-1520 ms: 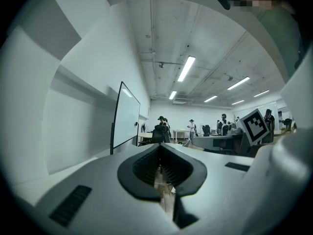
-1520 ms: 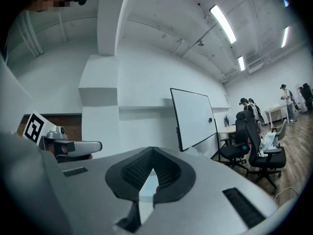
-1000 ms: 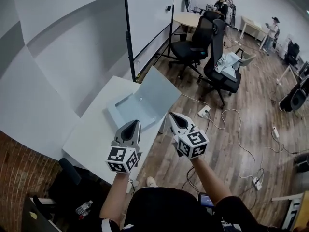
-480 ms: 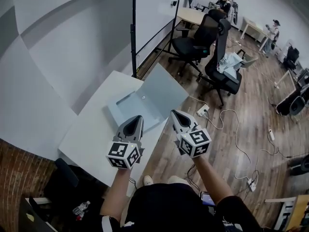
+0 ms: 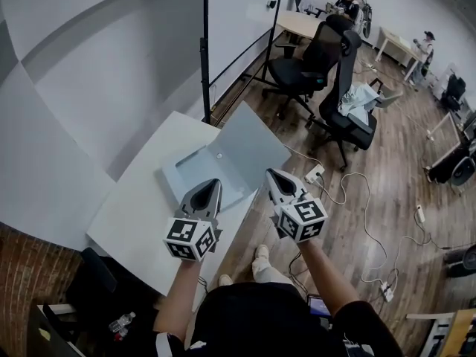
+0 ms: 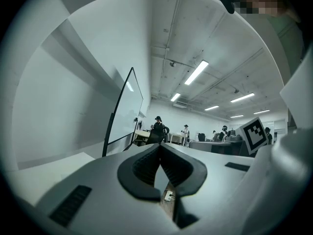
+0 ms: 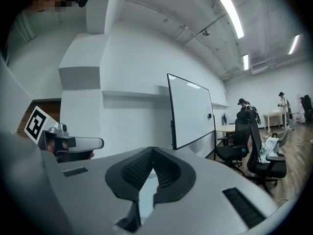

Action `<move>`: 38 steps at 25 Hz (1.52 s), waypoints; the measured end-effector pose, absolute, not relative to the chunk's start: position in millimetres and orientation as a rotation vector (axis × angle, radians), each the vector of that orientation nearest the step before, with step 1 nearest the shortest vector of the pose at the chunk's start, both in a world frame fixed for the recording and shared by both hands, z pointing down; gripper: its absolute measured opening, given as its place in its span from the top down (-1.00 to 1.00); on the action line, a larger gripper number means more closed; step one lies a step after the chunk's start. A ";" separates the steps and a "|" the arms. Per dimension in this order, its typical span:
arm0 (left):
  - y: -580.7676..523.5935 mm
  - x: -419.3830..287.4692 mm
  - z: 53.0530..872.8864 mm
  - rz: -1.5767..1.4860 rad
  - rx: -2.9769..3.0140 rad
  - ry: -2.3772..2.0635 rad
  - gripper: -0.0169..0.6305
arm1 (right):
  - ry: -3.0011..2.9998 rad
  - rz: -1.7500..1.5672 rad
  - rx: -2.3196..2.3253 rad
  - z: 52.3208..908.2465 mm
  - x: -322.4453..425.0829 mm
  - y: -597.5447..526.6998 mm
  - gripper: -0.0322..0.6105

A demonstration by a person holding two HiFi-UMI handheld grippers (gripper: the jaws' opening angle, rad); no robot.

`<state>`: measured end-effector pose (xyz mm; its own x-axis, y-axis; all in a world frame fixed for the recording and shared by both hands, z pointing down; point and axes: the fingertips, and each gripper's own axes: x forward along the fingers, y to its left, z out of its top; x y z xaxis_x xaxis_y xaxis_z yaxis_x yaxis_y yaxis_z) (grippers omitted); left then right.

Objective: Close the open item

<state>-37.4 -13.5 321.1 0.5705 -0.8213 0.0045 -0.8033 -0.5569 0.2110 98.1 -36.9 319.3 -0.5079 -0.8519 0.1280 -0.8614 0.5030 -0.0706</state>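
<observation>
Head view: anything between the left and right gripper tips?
Head view: only the near corner of the open folder, at the edge of the table, shows between the left gripper and right gripper. Nothing else.

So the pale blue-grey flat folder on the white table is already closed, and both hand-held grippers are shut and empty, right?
Not quite. The pale blue-grey flat folder lies open, its cover spread past the edge of the white table, as the head view shows. The rest holds: the left hand-held gripper and right hand-held gripper are both shut and empty.
</observation>
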 end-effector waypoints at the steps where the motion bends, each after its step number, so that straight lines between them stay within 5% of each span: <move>1: -19.6 -36.3 322.6 -0.130 2.605 -1.379 0.91 | -2.665 0.192 1.511 319.8 100.1 -43.6 0.78; 38: -172.3 106.1 379.9 0.087 2.572 -1.257 0.91 | -2.620 0.392 1.573 371.2 232.7 -205.8 0.78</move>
